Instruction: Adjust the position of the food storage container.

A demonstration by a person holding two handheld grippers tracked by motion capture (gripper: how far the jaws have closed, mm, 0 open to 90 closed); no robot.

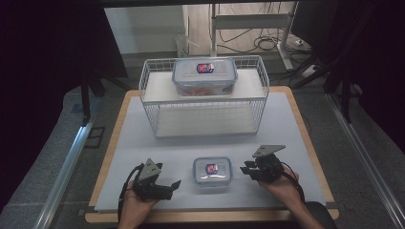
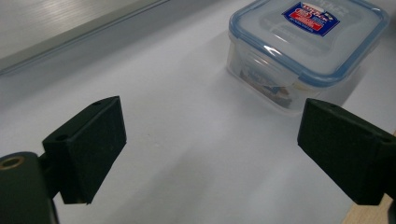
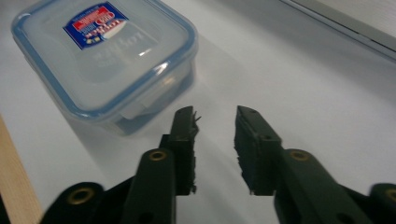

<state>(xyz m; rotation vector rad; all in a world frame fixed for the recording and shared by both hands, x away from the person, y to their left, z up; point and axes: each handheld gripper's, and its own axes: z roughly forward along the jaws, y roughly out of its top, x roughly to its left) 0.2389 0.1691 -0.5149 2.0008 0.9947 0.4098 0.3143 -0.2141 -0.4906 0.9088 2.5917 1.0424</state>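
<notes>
I have the small lidded food container (image 1: 212,172) on the white mat near the table's front edge, between my grippers. Left gripper (image 2: 212,149) is spread wide, right gripper (image 3: 215,144) partly parted; both are empty. I should widen the right, then squeeze opposite walls evenly below the lid.

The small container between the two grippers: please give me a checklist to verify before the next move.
1. Small container stands flat on the white mat, lid on: ok.
2. Left gripper open, nothing between its jaws: ok.
3. Right gripper open only narrowly, too narrow for the container: not ok.
4. Neither gripper touches the container: ok.
5. Lid latches all closed: cannot tell.
6. Wire rack lower shelf free; the large container sits on top: ok.
</notes>
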